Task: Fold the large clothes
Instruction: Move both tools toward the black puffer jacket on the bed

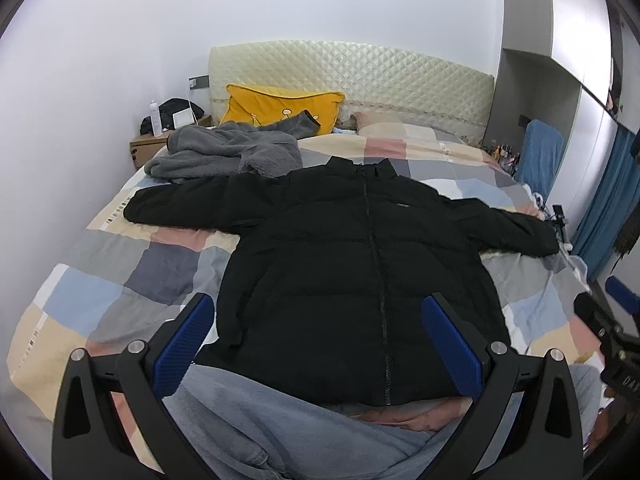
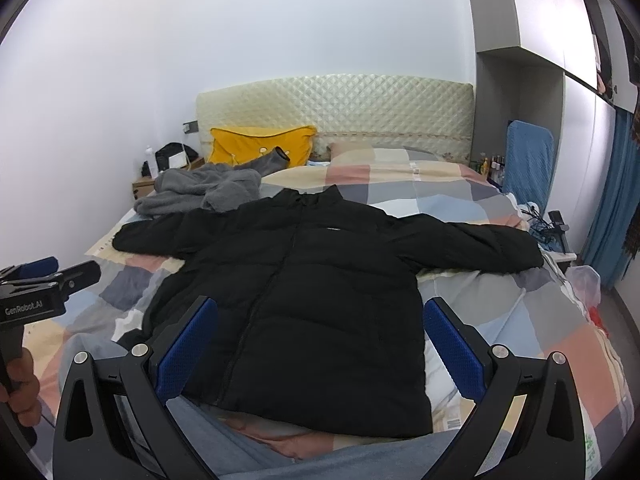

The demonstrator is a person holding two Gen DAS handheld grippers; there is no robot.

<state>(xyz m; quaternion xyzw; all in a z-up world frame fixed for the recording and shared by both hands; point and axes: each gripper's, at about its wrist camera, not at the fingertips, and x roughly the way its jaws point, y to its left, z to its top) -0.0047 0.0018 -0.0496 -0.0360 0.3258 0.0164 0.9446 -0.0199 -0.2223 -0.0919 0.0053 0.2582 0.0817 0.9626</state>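
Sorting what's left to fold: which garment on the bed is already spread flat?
The black jacket, zipped, sleeves stretched out sideways; the grey fleece beyond it lies crumpled.

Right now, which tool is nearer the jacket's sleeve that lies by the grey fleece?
Left. The left tool hangs open over the black jacket hem on the side of that sleeve; the right tool, also open, sits further toward the other sleeve.

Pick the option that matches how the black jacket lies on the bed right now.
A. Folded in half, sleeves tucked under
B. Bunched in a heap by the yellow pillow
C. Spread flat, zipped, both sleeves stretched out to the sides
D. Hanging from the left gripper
C: the black jacket lies flat on the checkered quilt, zipper closed, sleeves out to both sides; the left gripper and right gripper are open and hold nothing.
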